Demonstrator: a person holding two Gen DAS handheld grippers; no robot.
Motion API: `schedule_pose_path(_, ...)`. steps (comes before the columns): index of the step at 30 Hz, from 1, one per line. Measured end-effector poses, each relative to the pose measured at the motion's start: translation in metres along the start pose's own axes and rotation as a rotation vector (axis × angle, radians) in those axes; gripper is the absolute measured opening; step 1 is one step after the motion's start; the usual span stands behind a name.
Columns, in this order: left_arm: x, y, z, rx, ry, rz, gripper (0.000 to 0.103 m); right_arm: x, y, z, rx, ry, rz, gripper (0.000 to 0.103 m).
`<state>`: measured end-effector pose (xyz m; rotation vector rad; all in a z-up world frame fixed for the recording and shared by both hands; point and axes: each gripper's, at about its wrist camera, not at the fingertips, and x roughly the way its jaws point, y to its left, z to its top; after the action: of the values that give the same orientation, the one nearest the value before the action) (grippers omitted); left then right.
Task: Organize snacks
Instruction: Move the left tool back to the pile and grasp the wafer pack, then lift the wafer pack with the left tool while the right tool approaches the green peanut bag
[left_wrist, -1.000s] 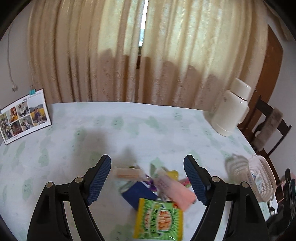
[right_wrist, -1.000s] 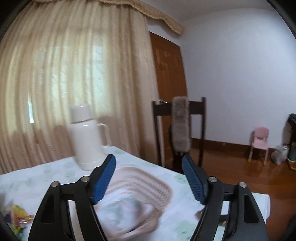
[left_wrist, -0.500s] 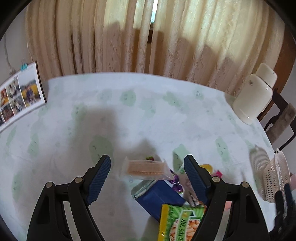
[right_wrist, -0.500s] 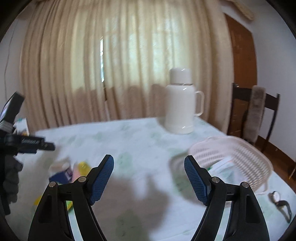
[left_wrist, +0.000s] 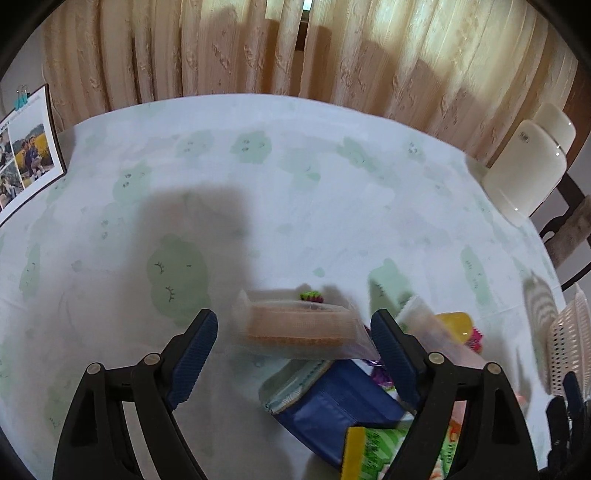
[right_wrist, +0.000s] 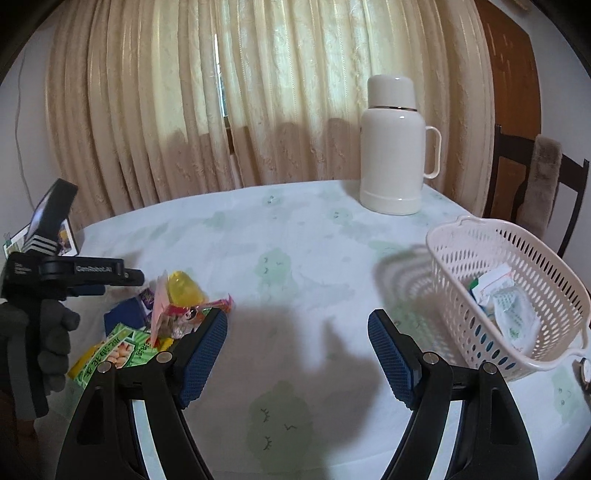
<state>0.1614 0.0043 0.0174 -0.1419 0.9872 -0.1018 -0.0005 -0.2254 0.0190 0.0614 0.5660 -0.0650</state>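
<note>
The left gripper (left_wrist: 293, 343) has dropped closer, its wide-open fingers empty and straddling the wafer pack (left_wrist: 299, 328) atop the snack pile on the worktop (left_wrist: 295, 184), where closing carelessly could crush it, while the right gripper (right_wrist: 297, 343), also open, holds nothing.

Snack pile on the table: a clear-wrapped wafer bar (left_wrist: 301, 325) lies flat and crosswise at the far edge of the heap, overlapping a dark blue packet (left_wrist: 332, 406); a green peanut bag (right_wrist: 118, 350) lies flat at the near side, with a yellow jelly cup (right_wrist: 183, 290) and a pink sachet (right_wrist: 160, 306) propped among the small candies. Well apart stands the white perforated basket (right_wrist: 461, 266), upright, holding a crumpled white-and-green packet (right_wrist: 513, 314).
</note>
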Motion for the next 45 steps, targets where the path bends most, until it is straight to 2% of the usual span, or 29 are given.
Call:
schedule_pose_path(5,0.006,0.002,-0.003,0.010,0.006,0.023,0.078,0.003,0.001,0.003,-0.002,0.008,0.007,0.079)
schedule_pose_path(10,0.003,0.003,-0.003,0.021,-0.003,0.013,0.072,0.003,-0.001,0.003,0.011,0.016,0.012,0.079)
schedule_pose_path(17,-0.025,0.000,0.006,0.026,-0.071,-0.016,0.072,0.005,0.000,0.002,0.012,0.034,0.049,0.079)
schedule_pose_path(23,-0.058,0.000,0.013,0.021,-0.152,-0.015,0.072,0.009,0.012,-0.006,0.007,0.112,0.161,0.079)
schedule_pose_path(31,-0.092,0.003,0.018,0.013,-0.227,-0.001,0.072,0.011,0.066,-0.013,-0.035,0.232,0.324,0.079)
schedule_pose_path(36,-0.099,0.009,0.019,-0.009,-0.237,-0.007,0.072,0.017,0.103,-0.010,-0.099,0.266,0.324,0.080)
schedule_pose_path(38,-0.101,0.012,0.020,-0.018,-0.237,-0.010,0.072,0.020,0.114,-0.009,-0.111,0.272,0.316,0.085)
schedule_pose_path(45,-0.107,0.022,0.023,-0.054,-0.240,-0.028,0.072,0.042,0.138,-0.013,-0.158,0.323,0.233,0.087)
